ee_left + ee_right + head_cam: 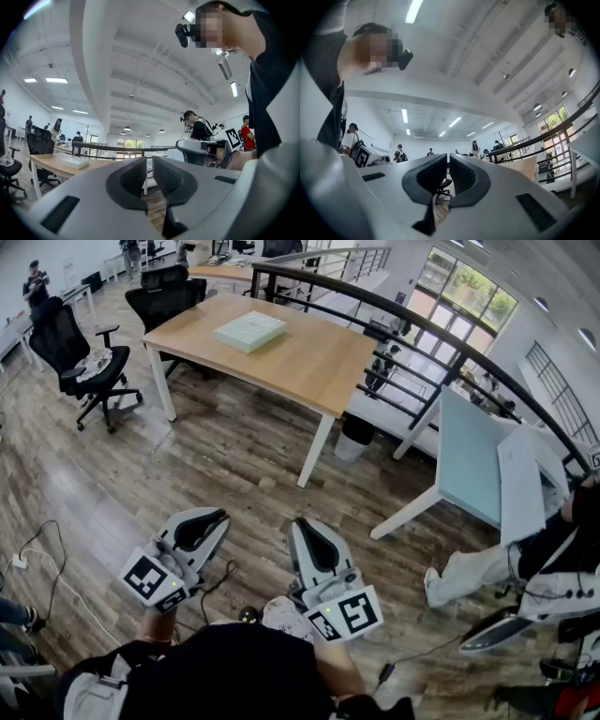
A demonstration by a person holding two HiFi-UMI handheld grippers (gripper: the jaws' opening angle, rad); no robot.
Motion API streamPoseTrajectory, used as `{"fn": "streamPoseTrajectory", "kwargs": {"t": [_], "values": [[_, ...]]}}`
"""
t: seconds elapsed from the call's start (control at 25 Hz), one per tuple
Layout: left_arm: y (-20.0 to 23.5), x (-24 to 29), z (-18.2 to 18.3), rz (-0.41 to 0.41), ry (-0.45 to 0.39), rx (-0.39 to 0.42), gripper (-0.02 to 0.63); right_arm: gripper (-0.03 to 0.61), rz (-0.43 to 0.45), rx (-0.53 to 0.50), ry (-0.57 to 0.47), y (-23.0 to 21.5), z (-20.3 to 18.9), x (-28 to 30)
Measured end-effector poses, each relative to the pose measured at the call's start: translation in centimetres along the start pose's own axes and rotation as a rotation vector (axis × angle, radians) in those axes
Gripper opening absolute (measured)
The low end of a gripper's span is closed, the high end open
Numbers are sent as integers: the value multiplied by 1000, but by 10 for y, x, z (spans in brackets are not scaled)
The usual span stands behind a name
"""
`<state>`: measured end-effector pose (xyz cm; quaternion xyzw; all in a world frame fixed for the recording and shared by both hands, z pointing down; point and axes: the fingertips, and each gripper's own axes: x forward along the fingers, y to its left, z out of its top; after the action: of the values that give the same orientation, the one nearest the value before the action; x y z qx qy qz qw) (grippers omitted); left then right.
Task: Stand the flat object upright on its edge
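The person wears a black top (234, 667) with a white sleeve (94, 697), both at the bottom of the head view. In the upper right of the left gripper view, a small black camera (184, 31) sits on the person's head. The left gripper (208, 519) and right gripper (307, 529) are matching pale grey moulded shells, smooth and rounded, each with a black-lined hollow narrowing to two jaws whose inner pads (166, 174) are black and finely ribbed. Each gripper has a white cube at its rear printed with bold black square markers: the left cube (152, 579) and the right cube (347, 613).
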<state>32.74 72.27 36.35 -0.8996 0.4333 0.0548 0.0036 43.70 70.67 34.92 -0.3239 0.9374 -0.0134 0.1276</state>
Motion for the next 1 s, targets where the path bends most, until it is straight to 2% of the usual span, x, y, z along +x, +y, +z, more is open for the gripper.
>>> {"fn": "streamPoseTrajectory", "kwargs": {"t": [0.2,0.52,0.72,1.0], "values": [[1,-4,-8,8,24,-1,48,31,-13,2,7,3,-2,-6],[-2,3,-17,-6,32,-56,48,31,-52,5,30,-6,-1,-19],[14,-4,-12,32,17,-57,48,31,-21,17,35,-5,-4,1],[55,-23,-11,147,16,-66,48,31,80,47,30,2,-14,45]]}}
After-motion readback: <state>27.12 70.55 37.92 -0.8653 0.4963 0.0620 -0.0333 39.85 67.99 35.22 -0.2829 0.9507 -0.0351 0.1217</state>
